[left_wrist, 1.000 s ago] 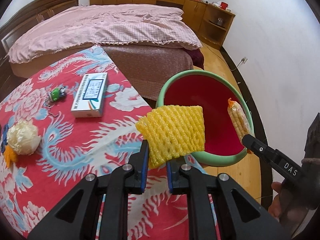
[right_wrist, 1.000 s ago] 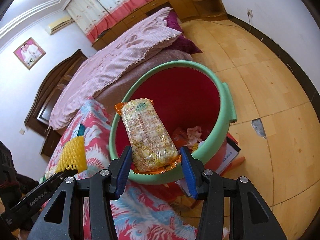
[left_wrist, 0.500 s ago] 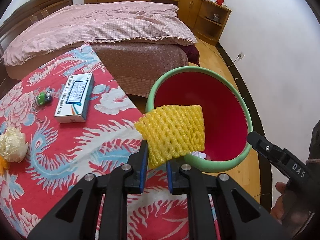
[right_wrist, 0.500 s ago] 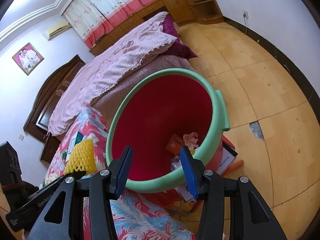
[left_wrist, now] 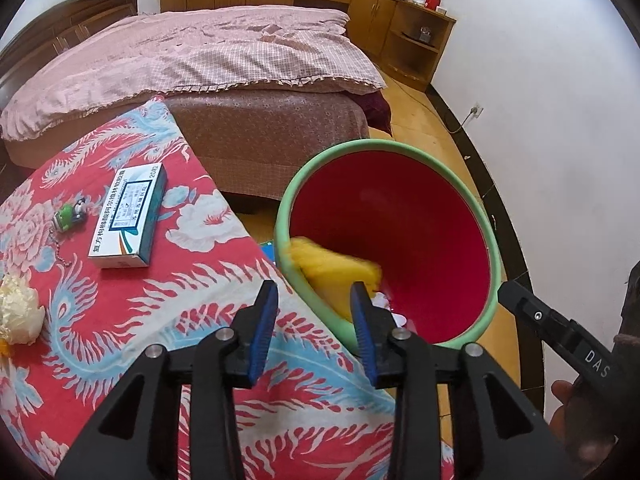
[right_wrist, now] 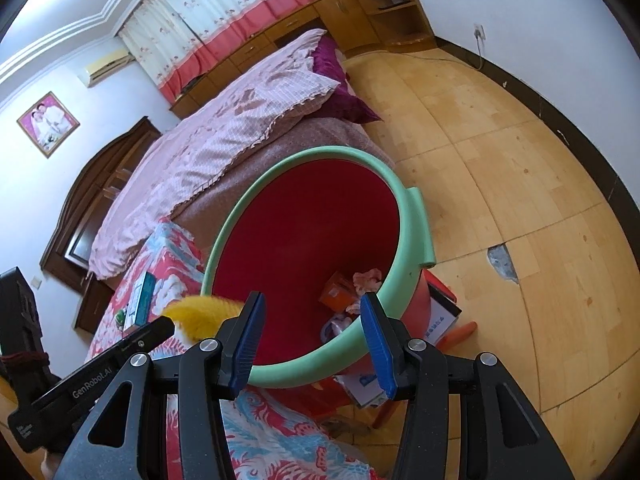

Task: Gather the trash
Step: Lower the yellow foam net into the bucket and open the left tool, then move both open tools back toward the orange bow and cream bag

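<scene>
While the left tongs [left_wrist: 314, 306] have just been opening, their blue pads stand apart with nothing pressed between them; the yellow foam fruit net [left_wrist: 334, 270], blurred, sits just beyond them at the near inner rim of the red bin [left_wrist: 400, 216] with the green rim. The right tongs [right_wrist: 312, 316] hang open and empty over the same bin, where an orange wrapper [right_wrist: 336, 292] and crumpled paper [right_wrist: 366, 278] lie at the bottom. On the table [left_wrist: 200, 300] with its red patterned cloth lie a crumpled cream wrapper [left_wrist: 18, 308], a medicine box [left_wrist: 130, 222] and a green keychain [left_wrist: 68, 214]. Beyond stands the bed [left_wrist: 192, 52] with a pink cover.
</scene>
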The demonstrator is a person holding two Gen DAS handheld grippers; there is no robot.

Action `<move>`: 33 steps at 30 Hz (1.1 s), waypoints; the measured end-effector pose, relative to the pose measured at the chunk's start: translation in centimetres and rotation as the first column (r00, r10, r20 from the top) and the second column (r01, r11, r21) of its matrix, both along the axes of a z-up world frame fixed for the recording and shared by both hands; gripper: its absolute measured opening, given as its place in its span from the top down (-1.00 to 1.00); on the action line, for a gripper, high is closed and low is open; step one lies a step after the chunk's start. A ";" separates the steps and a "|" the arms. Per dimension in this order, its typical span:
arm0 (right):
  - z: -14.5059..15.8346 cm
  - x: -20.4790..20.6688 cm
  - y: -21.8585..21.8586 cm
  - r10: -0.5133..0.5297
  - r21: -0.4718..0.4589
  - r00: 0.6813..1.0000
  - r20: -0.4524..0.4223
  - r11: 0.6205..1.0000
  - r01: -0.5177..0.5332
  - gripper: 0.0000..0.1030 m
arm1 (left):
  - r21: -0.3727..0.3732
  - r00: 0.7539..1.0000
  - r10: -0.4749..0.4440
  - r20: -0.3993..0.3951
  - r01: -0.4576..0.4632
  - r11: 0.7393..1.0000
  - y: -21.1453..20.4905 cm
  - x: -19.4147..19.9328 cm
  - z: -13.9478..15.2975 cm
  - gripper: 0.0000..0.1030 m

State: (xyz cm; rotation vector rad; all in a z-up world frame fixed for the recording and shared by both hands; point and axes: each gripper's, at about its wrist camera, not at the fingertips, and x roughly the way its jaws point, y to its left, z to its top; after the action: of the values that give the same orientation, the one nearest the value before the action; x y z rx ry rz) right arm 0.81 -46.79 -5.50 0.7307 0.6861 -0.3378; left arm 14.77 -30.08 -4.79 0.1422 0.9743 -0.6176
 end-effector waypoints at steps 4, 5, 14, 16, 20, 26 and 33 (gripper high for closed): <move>0.0 0.0 0.0 0.003 0.000 1.000 -0.002 1.000 -0.003 0.01 | -0.005 1.000 0.009 -0.008 -0.009 1.000 0.3 0.0 -0.1 0.27; 0.0 0.0 0.0 0.002 -0.001 1.000 -0.002 1.000 -0.002 0.01 | -0.006 1.000 0.011 -0.008 -0.011 1.000 0.4 0.0 0.0 0.27; 0.2 -0.1 0.3 0.004 -0.015 1.000 -0.007 1.000 -0.004 -0.13 | -0.016 0.999 0.042 -0.012 -0.042 0.999 2.0 -0.5 0.5 0.27; 0.4 -0.1 0.6 0.009 -0.022 1.000 -0.003 1.000 -0.009 -0.13 | -0.017 0.999 0.051 -0.011 -0.051 0.999 2.4 -0.6 0.7 0.24; 0.8 0.0 1.3 0.025 -0.036 1.000 0.000 0.999 -0.025 -0.14 | -0.022 0.997 0.077 -0.004 -0.077 0.997 3.6 -0.6 0.9 0.17; 1.3 0.3 2.6 0.058 -0.043 0.998 0.003 0.997 -0.057 -0.27 | -0.034 0.992 0.126 -0.003 -0.126 0.991 5.8 -0.8 1.5 0.17; 1.8 0.8 4.4 0.101 -0.057 0.995 0.001 0.993 -0.101 -0.28 | -0.054 0.983 0.182 0.012 -0.181 0.982 8.8 -1.1 2.5 0.16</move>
State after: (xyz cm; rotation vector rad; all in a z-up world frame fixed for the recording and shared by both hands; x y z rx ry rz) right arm 1.65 -42.35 -3.65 0.6402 0.7046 -0.2619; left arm 13.69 -21.31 -2.33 0.0112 0.9426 -0.4727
